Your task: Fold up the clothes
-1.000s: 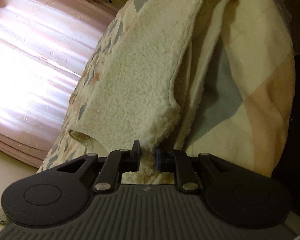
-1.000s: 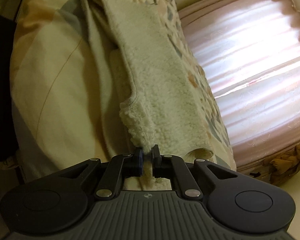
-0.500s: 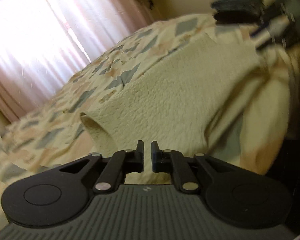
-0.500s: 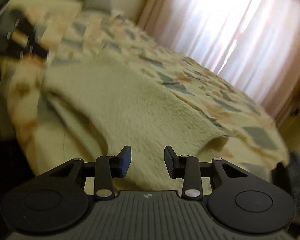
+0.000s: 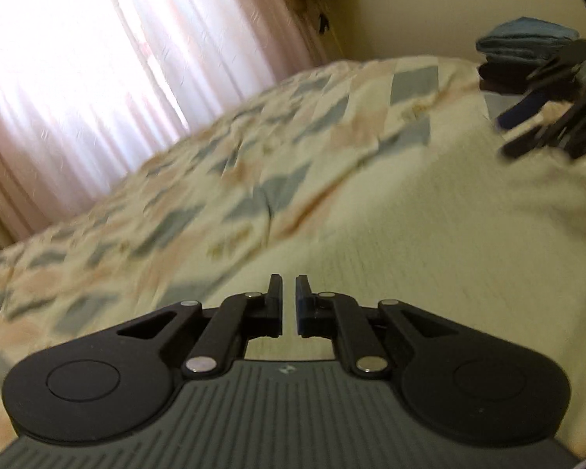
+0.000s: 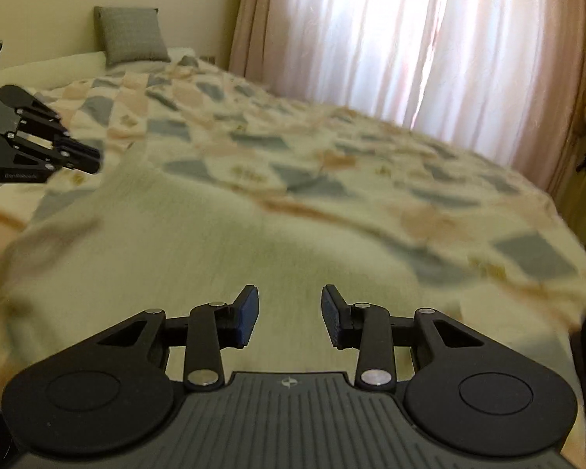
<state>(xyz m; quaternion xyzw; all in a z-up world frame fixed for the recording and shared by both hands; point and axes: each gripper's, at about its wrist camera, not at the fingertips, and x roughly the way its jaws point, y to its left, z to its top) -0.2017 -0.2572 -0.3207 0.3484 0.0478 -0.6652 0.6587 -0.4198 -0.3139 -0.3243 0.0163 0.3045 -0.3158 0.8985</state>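
on a bed covered by a cream quilt with blue-grey and peach patches point(image 6: 332, 164), a cream fleece garment point(image 6: 215, 242) lies spread flat along the near edge, blurred in both views. the left gripper point(image 5: 289, 293) hovers over the near part of the fleece, its jaws drawn almost together with nothing between them. the right gripper point(image 6: 289, 305) hangs above the same garment, jaws parted partway and empty. a pink pleated curtain point(image 6: 410, 39) glows with daylight on the far side. a grey square pillow point(image 6: 131, 35) leans against the far wall, and a stack of folded dark blue clothes point(image 5: 527, 45) sits at the far right of the bed.
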